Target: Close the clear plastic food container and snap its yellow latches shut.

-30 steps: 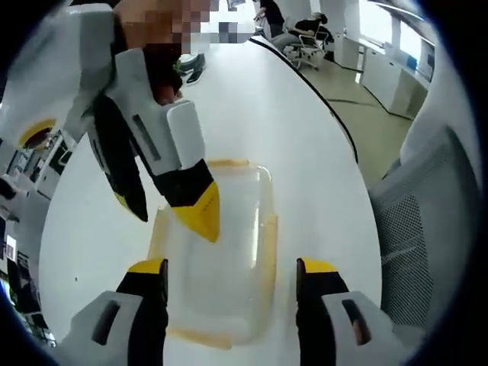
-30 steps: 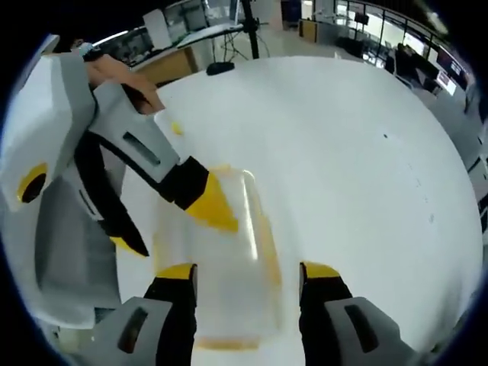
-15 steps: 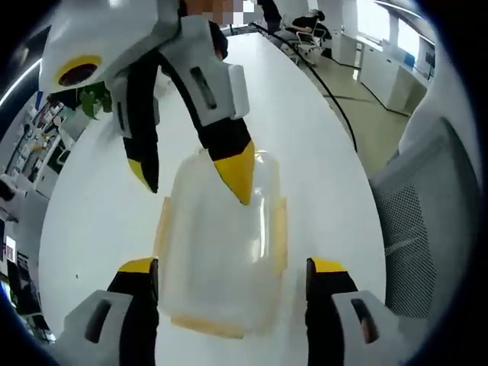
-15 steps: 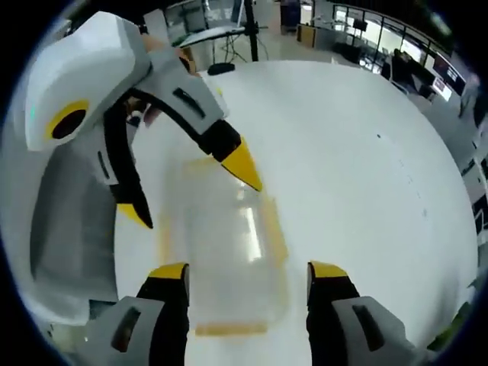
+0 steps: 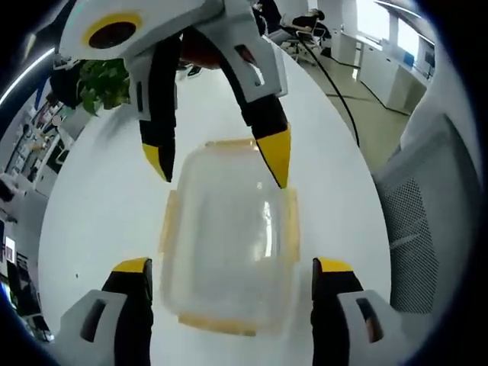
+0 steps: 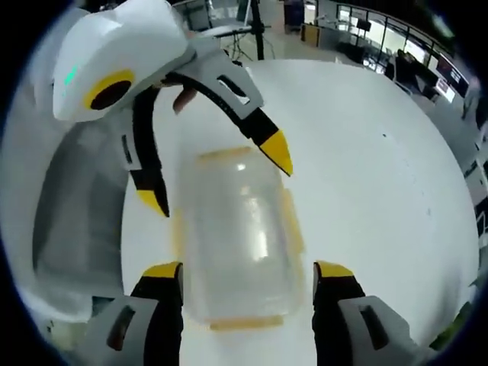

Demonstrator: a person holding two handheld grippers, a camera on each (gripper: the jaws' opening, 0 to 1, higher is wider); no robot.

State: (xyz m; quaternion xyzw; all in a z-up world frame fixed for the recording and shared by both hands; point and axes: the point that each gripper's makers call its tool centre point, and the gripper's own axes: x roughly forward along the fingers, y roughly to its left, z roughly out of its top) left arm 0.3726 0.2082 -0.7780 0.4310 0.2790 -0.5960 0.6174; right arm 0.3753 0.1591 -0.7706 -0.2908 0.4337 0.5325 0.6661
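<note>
Left gripper view: container (image 5: 229, 244) lies between open left hand-held gripper (image 5: 232, 271) and open right hand-held gripper (image 5: 221, 164).

The food container (image 5: 229, 244) is clear plastic, glossy, with bright glints on its smooth lid; its latches (image 5: 290, 236) are translucent yellow plastic. The table (image 5: 99, 221) is white, smooth and faintly shiny. Both grippers, the left (image 5: 232, 271) and the right (image 6: 248, 273), have glossy white plastic shells, black matt jaws and yellow tips.
</note>
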